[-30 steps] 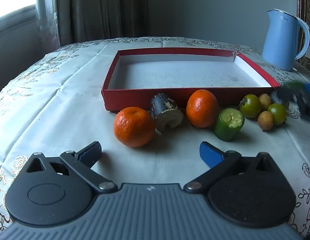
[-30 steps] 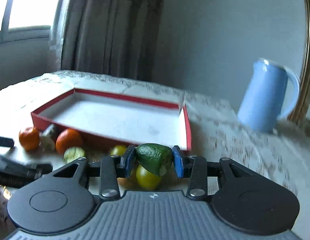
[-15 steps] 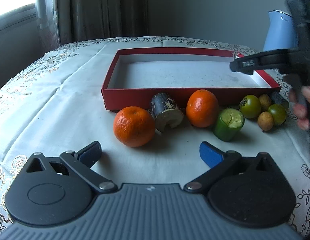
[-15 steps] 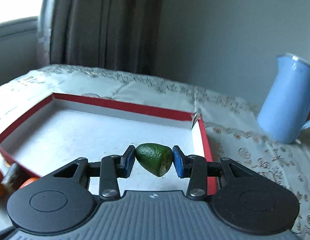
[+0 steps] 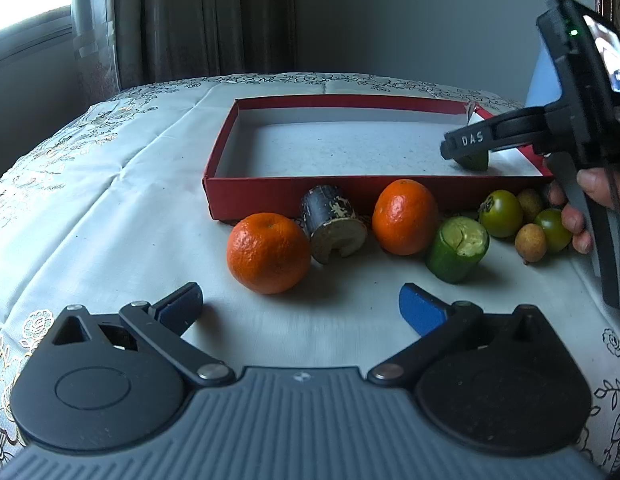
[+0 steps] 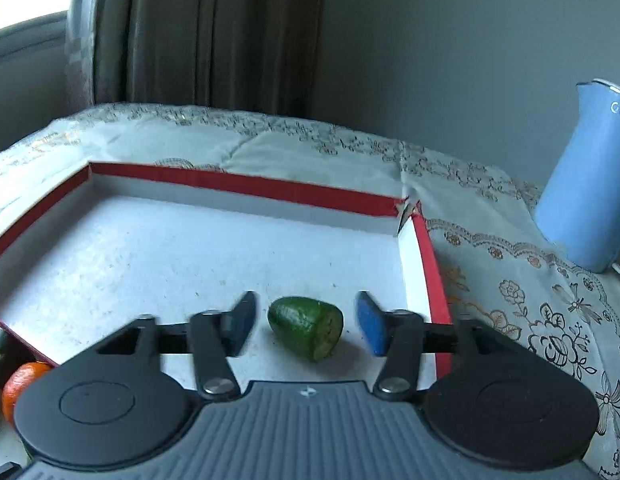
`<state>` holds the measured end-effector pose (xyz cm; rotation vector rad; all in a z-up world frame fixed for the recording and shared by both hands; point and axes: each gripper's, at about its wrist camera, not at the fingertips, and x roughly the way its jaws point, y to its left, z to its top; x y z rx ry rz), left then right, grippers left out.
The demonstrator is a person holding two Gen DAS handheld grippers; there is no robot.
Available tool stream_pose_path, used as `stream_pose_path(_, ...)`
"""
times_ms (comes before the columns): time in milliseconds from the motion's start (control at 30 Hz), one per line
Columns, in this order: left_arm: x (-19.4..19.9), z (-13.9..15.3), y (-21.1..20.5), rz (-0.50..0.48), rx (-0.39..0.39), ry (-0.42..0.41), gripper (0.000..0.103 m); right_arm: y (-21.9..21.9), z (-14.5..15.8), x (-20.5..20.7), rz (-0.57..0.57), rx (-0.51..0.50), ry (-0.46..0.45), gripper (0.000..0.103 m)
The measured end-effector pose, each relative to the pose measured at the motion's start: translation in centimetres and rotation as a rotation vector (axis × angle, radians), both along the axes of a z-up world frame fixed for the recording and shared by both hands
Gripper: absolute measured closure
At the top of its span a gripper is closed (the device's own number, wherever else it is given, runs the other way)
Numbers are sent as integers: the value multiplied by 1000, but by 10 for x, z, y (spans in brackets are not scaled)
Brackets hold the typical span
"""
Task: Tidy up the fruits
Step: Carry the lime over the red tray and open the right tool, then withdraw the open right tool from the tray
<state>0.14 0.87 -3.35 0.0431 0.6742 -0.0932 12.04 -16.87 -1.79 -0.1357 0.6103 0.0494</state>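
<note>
inside the red box (image 6: 427, 256) — green fruit piece (image 6: 306, 327) between the right gripper (image 6: 306, 324)'s just-parted fingers, half hidden from the left view

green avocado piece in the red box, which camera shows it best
The right wrist view: the green avocado piece lies unobstructed on the red box floor between the right gripper, whose jaws have just been opening. In the left wrist view, that gripper's finger hides most of it.

Sitting in the middle of the frame — two oranges (image 5: 267, 252) (image 5: 404, 216), two green tomatoes (image 5: 500, 213) (image 5: 553, 229), two small brown fruits (image 5: 530, 242) (image 5: 530, 204), one red box (image 5: 286, 196).
</note>
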Motion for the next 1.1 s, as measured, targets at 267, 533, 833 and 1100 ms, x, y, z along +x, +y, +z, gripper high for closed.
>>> stream_pose_path(267, 0, 0, 0, 0, 0, 0, 0, -24, 20, -46, -14, 103, -57, 19)
stream_pose_path(533, 0, 0, 0, 0, 1, 0, 0, -61, 19, -125, -98, 92, -96, 7)
stream_pose_path(833, 0, 0, 1, 0, 1, 0, 0, -83, -7, -154, -146, 100, -30, 7)
stream_pose_path(1100, 0, 0, 1, 0, 1, 0, 0, -62, -17, -146, -142, -1, -9, 7)
